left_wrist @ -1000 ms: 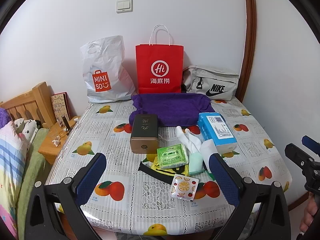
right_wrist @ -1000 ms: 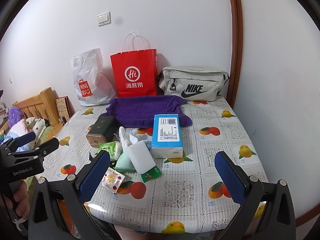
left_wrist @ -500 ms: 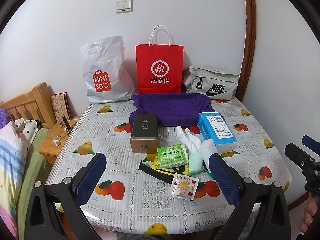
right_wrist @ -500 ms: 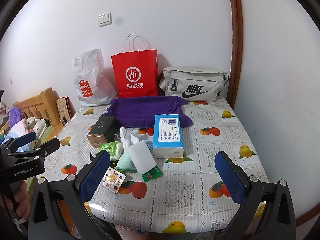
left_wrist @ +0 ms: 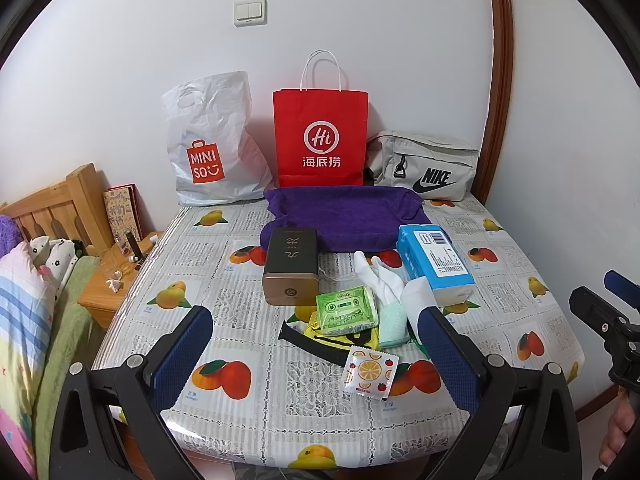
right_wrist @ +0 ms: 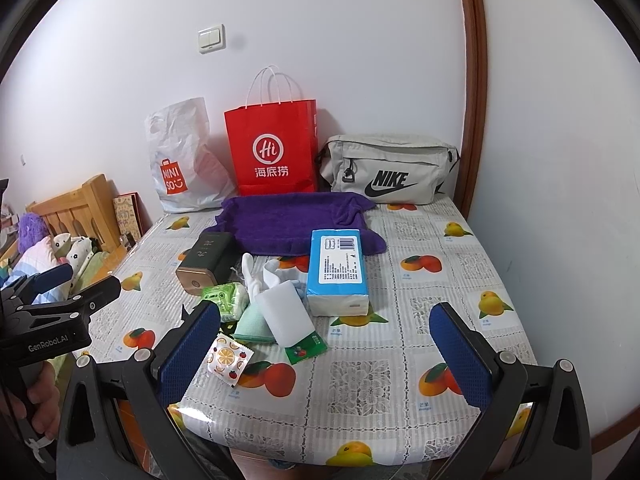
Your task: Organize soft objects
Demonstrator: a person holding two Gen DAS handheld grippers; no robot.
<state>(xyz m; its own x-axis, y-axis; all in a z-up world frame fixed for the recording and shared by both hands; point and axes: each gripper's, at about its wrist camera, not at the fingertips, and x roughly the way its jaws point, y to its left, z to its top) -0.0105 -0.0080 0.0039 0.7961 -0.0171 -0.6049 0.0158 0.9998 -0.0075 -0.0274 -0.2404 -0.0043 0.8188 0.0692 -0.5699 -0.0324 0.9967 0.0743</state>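
Observation:
A purple towel (left_wrist: 344,216) (right_wrist: 288,224) lies at the back of the table. In front of it lie a white glove (left_wrist: 380,276) (right_wrist: 256,276), a blue tissue pack (left_wrist: 434,264) (right_wrist: 338,272), a green wipes packet (left_wrist: 346,310) (right_wrist: 224,296), a white sponge (right_wrist: 284,320) and a mint cloth (left_wrist: 392,324) (right_wrist: 252,324). My left gripper (left_wrist: 316,356) is open and empty above the table's near edge. My right gripper (right_wrist: 324,356) is open and empty, to its right.
A dark tin box (left_wrist: 292,264) (right_wrist: 204,260) sits left of the pile. Small sachets (left_wrist: 370,372) (right_wrist: 228,360) lie near the front. A Miniso bag (left_wrist: 208,152), red paper bag (left_wrist: 320,140) and Nike pouch (left_wrist: 424,168) stand against the wall. A bed (left_wrist: 24,300) is left.

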